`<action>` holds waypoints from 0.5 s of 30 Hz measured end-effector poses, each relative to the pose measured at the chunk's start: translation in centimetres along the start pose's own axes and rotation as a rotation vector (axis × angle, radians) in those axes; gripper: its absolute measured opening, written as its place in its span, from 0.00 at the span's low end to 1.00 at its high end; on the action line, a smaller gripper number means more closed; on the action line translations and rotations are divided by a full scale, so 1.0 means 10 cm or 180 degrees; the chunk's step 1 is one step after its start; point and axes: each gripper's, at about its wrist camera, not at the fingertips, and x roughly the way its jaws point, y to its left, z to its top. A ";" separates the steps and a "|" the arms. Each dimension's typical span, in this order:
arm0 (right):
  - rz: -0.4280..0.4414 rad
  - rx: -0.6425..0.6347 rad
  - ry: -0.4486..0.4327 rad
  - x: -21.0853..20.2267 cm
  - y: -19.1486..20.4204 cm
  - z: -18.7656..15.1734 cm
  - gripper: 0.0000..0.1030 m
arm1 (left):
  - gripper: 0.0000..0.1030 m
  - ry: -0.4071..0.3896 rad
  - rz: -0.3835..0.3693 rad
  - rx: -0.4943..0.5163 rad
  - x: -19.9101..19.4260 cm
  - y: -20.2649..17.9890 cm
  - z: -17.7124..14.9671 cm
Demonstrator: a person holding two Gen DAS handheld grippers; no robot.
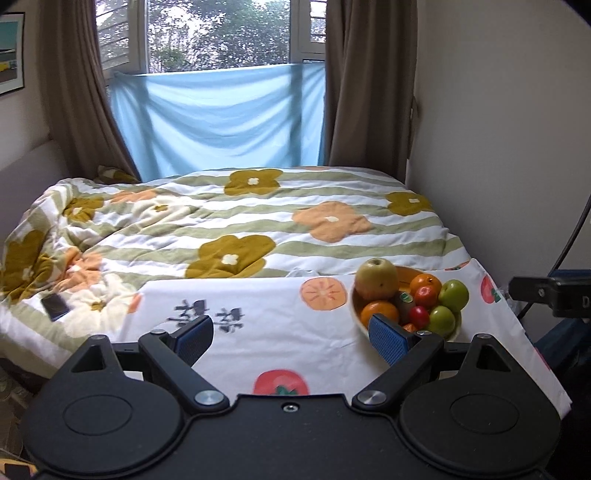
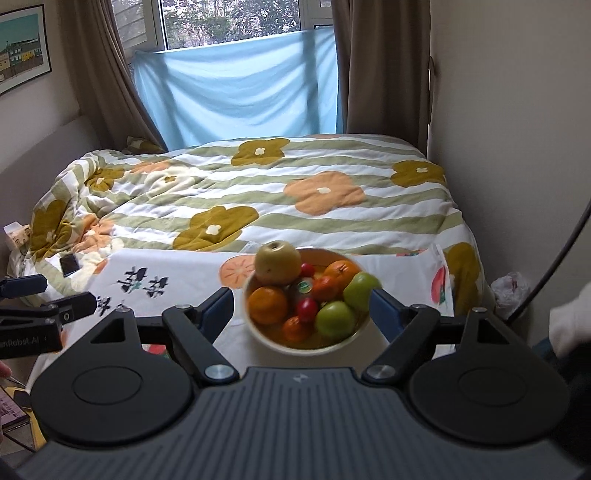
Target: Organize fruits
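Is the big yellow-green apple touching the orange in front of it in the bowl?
Touching. In the right wrist view the big yellow-green apple rests directly on the orange inside the bowl, with no gap visible between them.

This is a bedroom in a home. A bed (image 1: 258, 221) fills most of the room, covered by a rumpled quilt (image 2: 258, 192) with green stripes and large mustard and orange flowers. Behind it a window (image 1: 218, 33) looks out on trees, framed by brown curtains (image 1: 369, 85), with a pale blue cloth (image 1: 221, 118) hung across its lower part. A framed picture (image 2: 22, 51) hangs on the left wall. A phone (image 1: 55, 306) lies on the quilt, and a bowl of fruit (image 2: 306, 295) stands on a fruit-printed cloth (image 1: 258, 332) spread at the bed's near end.
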 end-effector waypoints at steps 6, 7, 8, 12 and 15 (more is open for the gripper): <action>-0.0103 -0.0066 0.0006 -0.18 0.24 -0.27 0.97 | 0.91 0.0021 0.0049 -0.0048 -0.22 0.13 -0.23; -0.0133 -0.0068 0.0000 -0.19 0.26 -0.32 1.00 | 0.93 0.0029 0.0047 -0.0049 -0.24 0.13 -0.27; -0.0176 -0.0055 -0.0012 -0.21 0.29 -0.36 1.00 | 0.95 0.0033 0.0050 -0.0049 -0.26 0.13 -0.30; -0.0264 -0.0002 -0.0015 -0.24 0.34 -0.49 1.00 | 1.00 0.0004 0.0086 -0.0060 -0.33 0.13 -0.40; -0.0315 0.0013 0.0030 -0.23 0.37 -0.57 1.00 | 1.00 0.0005 0.0091 -0.0066 -0.34 0.15 -0.43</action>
